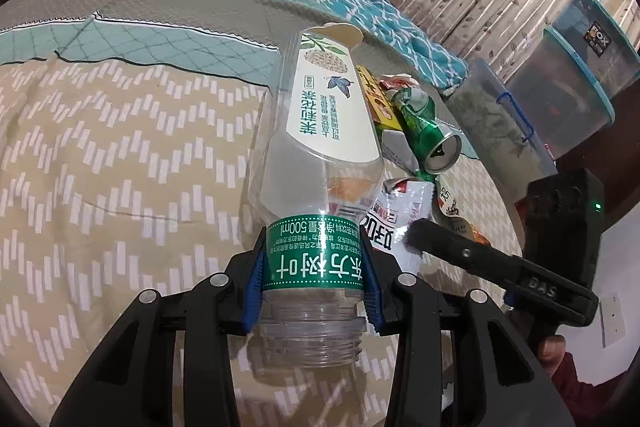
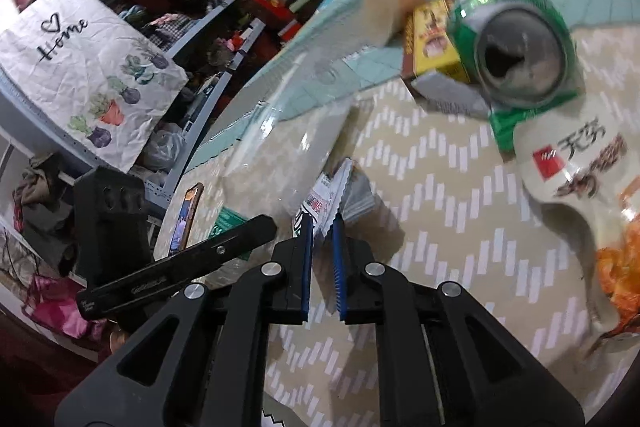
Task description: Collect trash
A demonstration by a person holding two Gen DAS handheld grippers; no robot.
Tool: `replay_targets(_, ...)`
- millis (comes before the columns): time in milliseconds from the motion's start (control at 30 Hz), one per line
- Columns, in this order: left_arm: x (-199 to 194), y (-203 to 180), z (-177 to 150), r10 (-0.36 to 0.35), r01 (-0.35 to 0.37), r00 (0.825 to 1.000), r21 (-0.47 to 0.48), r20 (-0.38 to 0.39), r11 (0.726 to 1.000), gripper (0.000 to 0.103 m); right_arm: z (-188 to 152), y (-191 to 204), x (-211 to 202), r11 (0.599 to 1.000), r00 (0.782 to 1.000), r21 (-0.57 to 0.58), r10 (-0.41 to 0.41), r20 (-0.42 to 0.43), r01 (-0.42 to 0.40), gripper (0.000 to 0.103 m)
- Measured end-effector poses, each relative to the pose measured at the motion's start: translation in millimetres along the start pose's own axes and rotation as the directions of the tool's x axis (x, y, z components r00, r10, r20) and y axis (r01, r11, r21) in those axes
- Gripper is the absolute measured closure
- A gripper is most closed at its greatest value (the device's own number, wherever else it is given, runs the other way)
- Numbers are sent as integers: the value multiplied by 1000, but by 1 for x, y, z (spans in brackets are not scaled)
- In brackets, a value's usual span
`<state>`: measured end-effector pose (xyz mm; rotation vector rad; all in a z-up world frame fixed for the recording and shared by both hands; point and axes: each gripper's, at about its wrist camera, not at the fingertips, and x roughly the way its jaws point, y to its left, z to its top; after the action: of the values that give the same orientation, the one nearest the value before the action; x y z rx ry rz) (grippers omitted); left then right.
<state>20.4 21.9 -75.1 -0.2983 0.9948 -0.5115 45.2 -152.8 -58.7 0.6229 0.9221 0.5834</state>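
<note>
While its blue pads clamp the green-banded neck, the left gripper (image 1: 314,277) holds a clear plastic bottle (image 1: 320,131) above the bedspread (image 1: 100,147), a crushed green can (image 1: 430,135) at two o'clock. From the right wrist, the right gripper (image 2: 323,271) pinches a white wrapper (image 2: 326,197); the can lies at one o'clock.

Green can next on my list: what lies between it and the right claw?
In the right wrist view, bare patterned bedcover separates the right claw, pinching a white wrapper, from the green can.
</note>
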Motion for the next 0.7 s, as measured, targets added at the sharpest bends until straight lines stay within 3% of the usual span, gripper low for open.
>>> replay_targets(133,2,5,-1,-16,16,1000,-18,-10,1000,65,4,-1,11,999,1000,21,26,-15,-26,89)
replay_targets(300,0,4,-2,-10,10,1000,-6,-6,1000,65,6,0,21,1000,999,13,0,-39,1,92)
replay_targets(567,-25,-22,16,-82,80,995,39,55,996,65,15,-4,-44,1000,991,-18,-16,131,18,93)
replay_targets(700,-15,-75,34,-142,137,990,157,24,978,65,17,-40,-109,996,957,45,-83,277,74,93)
